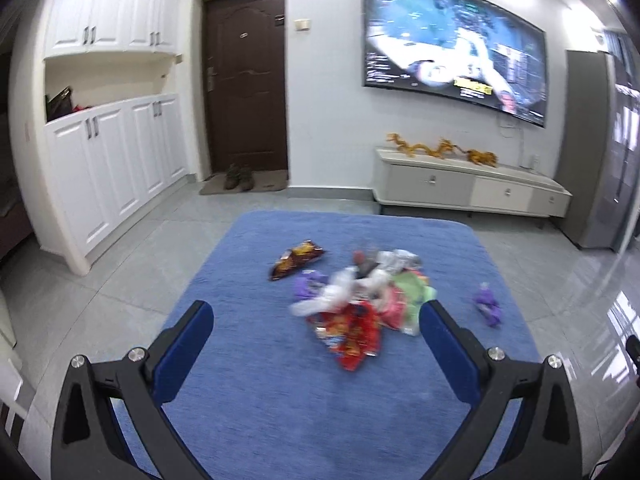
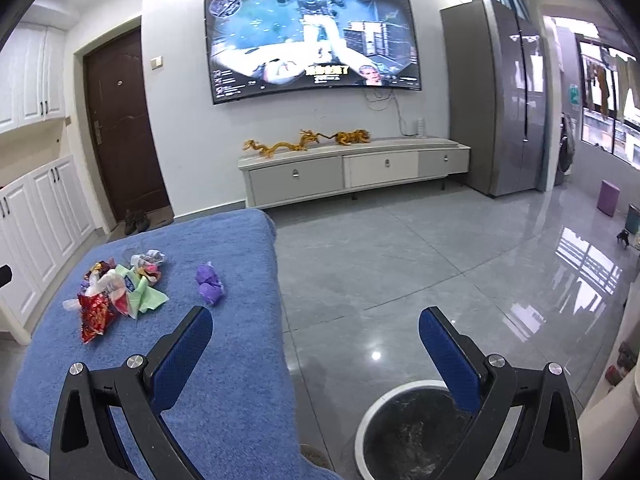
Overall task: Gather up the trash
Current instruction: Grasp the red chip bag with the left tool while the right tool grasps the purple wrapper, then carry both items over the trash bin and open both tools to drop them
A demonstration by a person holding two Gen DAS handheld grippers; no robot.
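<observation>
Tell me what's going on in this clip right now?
A person holds tongs in each hand over a blue-covered table. Both the left tongs and right tongs are open and empty. A pile of wrappers lies on the table, with a purple wad apart from it. A bin stands on the floor beside the table. Nothing is picked up yet.

Wrapper heap mid blue cloth; brown-orange packet just left; purple wad apart right. Black-lined bin on floor.
</observation>
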